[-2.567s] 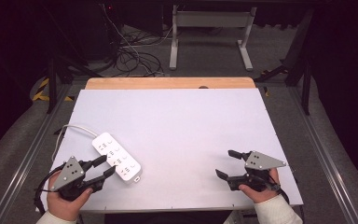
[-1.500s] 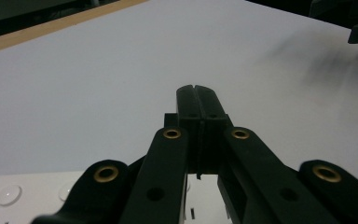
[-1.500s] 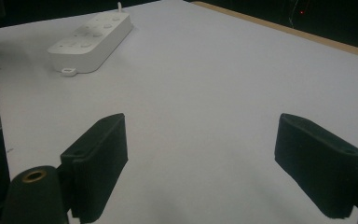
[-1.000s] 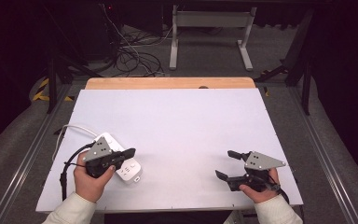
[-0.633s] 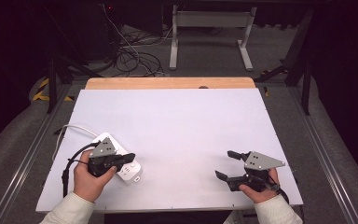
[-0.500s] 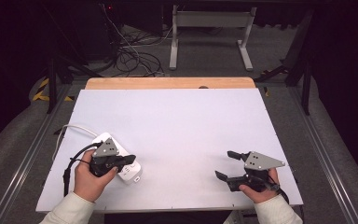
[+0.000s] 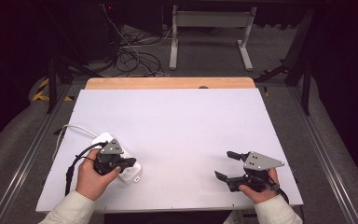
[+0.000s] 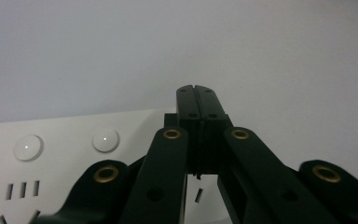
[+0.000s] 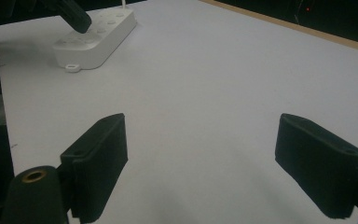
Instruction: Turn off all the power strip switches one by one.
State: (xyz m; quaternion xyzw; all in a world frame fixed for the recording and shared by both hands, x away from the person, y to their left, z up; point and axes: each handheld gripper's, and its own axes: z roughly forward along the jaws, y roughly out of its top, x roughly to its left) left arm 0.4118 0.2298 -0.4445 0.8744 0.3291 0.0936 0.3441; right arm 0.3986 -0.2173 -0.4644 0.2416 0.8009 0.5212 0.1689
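A white power strip (image 7: 133,174) with round buttons (image 8: 106,140) lies at the table's near left. Its cable (image 7: 77,127) runs off to the left. My left gripper (image 7: 129,163) is above the strip with its jaws pressed together and nothing between them. In the left gripper view the joined tips (image 8: 196,93) reach past the strip's (image 8: 65,140) far edge. I cannot tell whether they touch it. My right gripper (image 7: 224,164) rests at the near right, open and empty. In the right gripper view its pads (image 9: 100,161) stand wide over bare table, with the strip (image 9: 98,35) far off.
The white table top (image 7: 182,121) ends in a wooden strip (image 7: 168,83) at the far edge. Beyond it, on the floor, are tangled cables (image 7: 130,56) and a metal frame (image 7: 209,28). Rails run along both sides of the table.
My left gripper has moved from beside the strip's near-left end to above the strip, and its jaws, spread before, are now together. The right gripper has stayed where it was.
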